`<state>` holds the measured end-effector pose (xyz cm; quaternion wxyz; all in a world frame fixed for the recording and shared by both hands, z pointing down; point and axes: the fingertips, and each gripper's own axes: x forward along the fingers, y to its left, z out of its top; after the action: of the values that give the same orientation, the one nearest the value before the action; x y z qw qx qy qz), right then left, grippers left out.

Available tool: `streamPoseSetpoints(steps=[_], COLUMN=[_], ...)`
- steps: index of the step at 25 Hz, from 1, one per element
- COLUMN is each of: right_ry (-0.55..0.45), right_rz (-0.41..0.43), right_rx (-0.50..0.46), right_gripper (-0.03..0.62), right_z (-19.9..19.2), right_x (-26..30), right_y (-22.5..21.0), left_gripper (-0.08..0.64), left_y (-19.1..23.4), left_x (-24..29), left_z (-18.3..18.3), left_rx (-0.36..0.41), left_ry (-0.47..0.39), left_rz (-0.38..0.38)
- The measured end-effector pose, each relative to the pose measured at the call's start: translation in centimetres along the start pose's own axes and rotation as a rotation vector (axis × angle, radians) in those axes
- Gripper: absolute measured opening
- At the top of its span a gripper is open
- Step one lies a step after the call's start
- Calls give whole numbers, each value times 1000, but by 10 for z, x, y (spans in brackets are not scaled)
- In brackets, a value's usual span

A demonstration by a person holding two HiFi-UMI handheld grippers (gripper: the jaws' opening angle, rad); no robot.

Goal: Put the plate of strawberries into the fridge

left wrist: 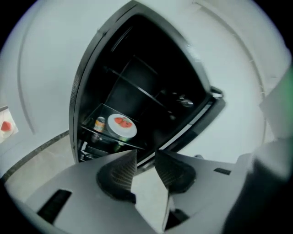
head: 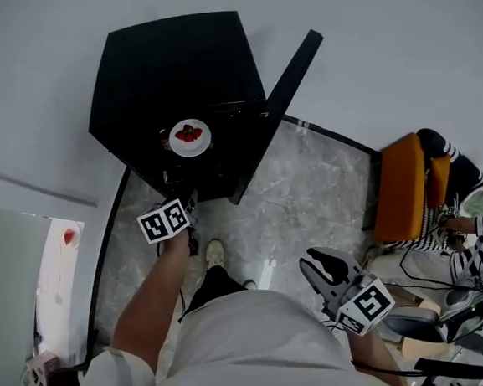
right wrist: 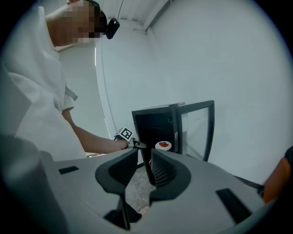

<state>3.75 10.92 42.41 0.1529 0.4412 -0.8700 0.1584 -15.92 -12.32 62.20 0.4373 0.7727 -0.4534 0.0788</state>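
The white plate of strawberries (head: 190, 137) rests on a glass shelf inside the open black fridge (head: 172, 68). The left gripper view shows that plate (left wrist: 121, 125) beside a can (left wrist: 100, 123) on the same shelf. My left gripper (head: 191, 209) hovers just outside the fridge opening, short of the plate; its jaws stand open around nothing (left wrist: 146, 157). My right gripper (head: 322, 267) hangs low at my right side, far from the fridge. It is open and holds nothing (right wrist: 145, 157). From there the plate (right wrist: 163, 146) looks small and distant.
The fridge door (head: 287, 91) swings out to the right over the marble floor (head: 308, 190). A person in a striped top sits by an orange chair (head: 405, 186) at the right. My shoe (head: 214, 252) is near the fridge. A white surface with a red item (head: 69, 237) lies at the left.
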Motion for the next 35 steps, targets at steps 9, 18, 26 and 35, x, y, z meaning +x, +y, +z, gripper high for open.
streamPoseSetpoints(steps=[9,18,26,35], right_ry=[-47,-32,14,22], right_rz=[95,201,305,226], right_rx=[-41,-34,-80,-46], right_gripper=[87,55,43,37], right_z=[-20,-56,-73,-58], right_x=[-28,-43,-31,-42], right_y=[29,65,98,107], left_gripper=[106,21,14,14], left_y=[-89,-156,-196,-222], left_x=[-108,-199,-254,-257], left_z=[-60,-128,-165,-155], left_rx=[81,157,228,271], left_ry=[10,46,81,168], left_rz=[-160,-278,-445,-538])
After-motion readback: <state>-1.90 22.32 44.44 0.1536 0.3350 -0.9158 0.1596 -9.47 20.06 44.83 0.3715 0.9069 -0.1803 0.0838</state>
